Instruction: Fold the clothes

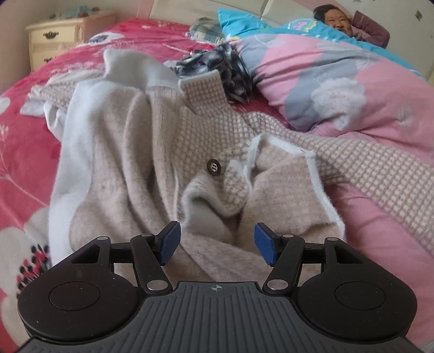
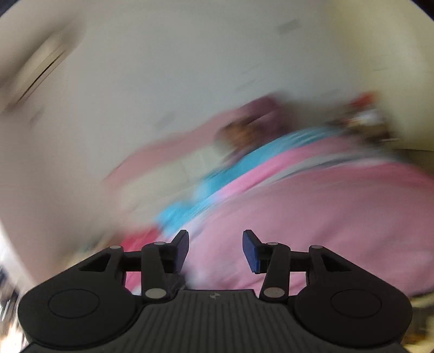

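Two grippers, both with blue pads spread apart and nothing between them. Left gripper point(image 1: 217, 241) hangs just above the near end of a beige knit cardigan point(image 1: 130, 152), not touching it. The cardigan lies crumpled on the bed point(image 1: 24, 152), long axis running from near edge toward the headboard end, checked sleeve point(image 1: 352, 165) stretching toward the right edge, dark button point(image 1: 212, 168) face up near its middle. Beyond it, a dark patterned garment point(image 1: 217, 63), then a pink and blue quilt point(image 1: 339, 89) over a lying person point(image 1: 336, 17). Cream dresser point(image 1: 54, 35) stands at the bed's far left corner. Right gripper point(image 2: 215, 249) view is heavily blurred; probably the same pink quilt point(image 2: 339, 211) and a pale wall point(image 2: 190, 54).
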A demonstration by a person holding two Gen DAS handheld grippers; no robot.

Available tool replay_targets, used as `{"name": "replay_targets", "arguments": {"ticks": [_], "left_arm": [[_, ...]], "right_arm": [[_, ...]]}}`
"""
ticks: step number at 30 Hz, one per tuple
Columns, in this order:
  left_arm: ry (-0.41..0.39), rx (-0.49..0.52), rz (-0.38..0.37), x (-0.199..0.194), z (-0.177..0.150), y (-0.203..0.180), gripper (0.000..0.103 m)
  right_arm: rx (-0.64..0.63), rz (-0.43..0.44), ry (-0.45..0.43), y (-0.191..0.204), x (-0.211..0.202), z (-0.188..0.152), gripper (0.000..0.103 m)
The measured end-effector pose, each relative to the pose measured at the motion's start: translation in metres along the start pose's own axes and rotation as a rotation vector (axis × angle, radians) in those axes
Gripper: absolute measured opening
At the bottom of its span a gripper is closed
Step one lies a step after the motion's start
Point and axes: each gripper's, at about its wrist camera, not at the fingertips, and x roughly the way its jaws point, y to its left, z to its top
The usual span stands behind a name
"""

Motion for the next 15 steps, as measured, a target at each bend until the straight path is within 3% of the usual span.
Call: {"name": "replay_targets", "arguments": {"ticks": [3, 4, 6, 8, 12, 15], "left_arm": [[0.001, -0.010, 0.011, -0.006, -0.008, 0.001, 0.061], [-0.002, -0.008, 0.018, -0.009, -0.011, 0.003, 0.061], [-0.012, -0.004, 0.043, -0.016, -0.016, 0.008, 0.061], [-0.021, -0.013, 0.071, -0.023, -0.020, 0.015, 0.060], [-0.025, -0.061, 0.100, -0.033, -0.025, 0.037, 0.061], [-0.027, -0.096, 0.097, -0.036, -0.027, 0.049, 0.061]], "right_arm": [[-0.115, 0.179, 0.278, 0.060, 0.092, -0.043, 0.051], [-0.110, 0.235, 0.385, 0.077, 0.123, -0.062, 0.051], [0.022, 0.291, 0.628, 0.097, 0.185, -0.106, 0.050], [0.159, 0.266, 0.799, 0.104, 0.230, -0.142, 0.050], [0.398, 0.128, 1.046, 0.107, 0.295, -0.203, 0.051], [0.551, 0.065, 1.172, 0.100, 0.316, -0.239, 0.055]]}}
